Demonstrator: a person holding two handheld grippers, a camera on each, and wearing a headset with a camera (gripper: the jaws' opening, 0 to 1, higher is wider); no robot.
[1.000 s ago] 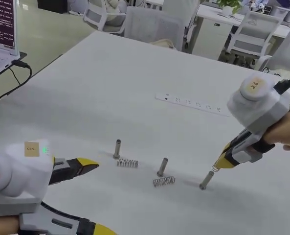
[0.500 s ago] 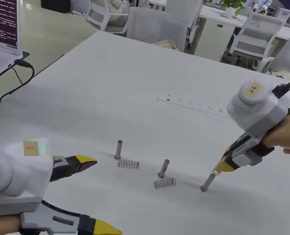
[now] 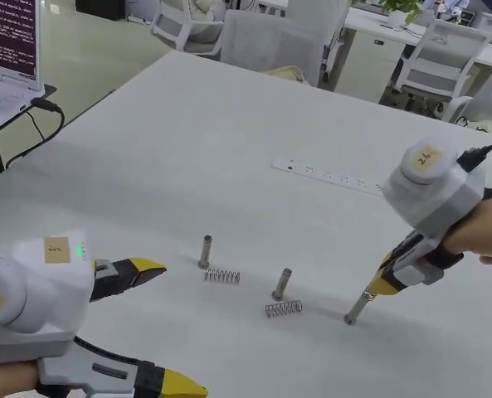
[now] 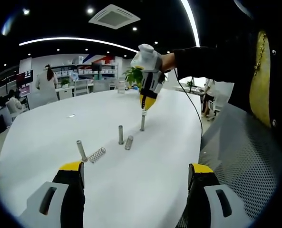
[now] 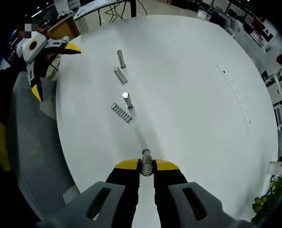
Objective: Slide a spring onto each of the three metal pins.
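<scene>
Three metal pins stand on the white table: a left pin (image 3: 205,251), a middle pin (image 3: 282,283) and a right pin (image 3: 355,308). One loose spring (image 3: 221,275) lies beside the left pin, and another spring (image 3: 283,308) lies beside the middle pin. My right gripper (image 3: 378,287) is shut on a third spring (image 5: 146,166), whose lower end sits at the top of the right pin (image 5: 146,153). My left gripper (image 3: 167,327) hovers open and empty at the near left, well short of the pins (image 4: 121,135).
A white power strip (image 3: 328,177) lies flat beyond the pins. A laptop (image 3: 9,41) with a cable stands off the table's left edge. Office chairs (image 3: 266,37) line the far side. A mesh chair seat (image 4: 240,156) is close beside the left gripper.
My right gripper has come down a little with the spring, bringing it onto the tip of the right pin. The left gripper has stayed open in place. The head camera shifted slightly.
</scene>
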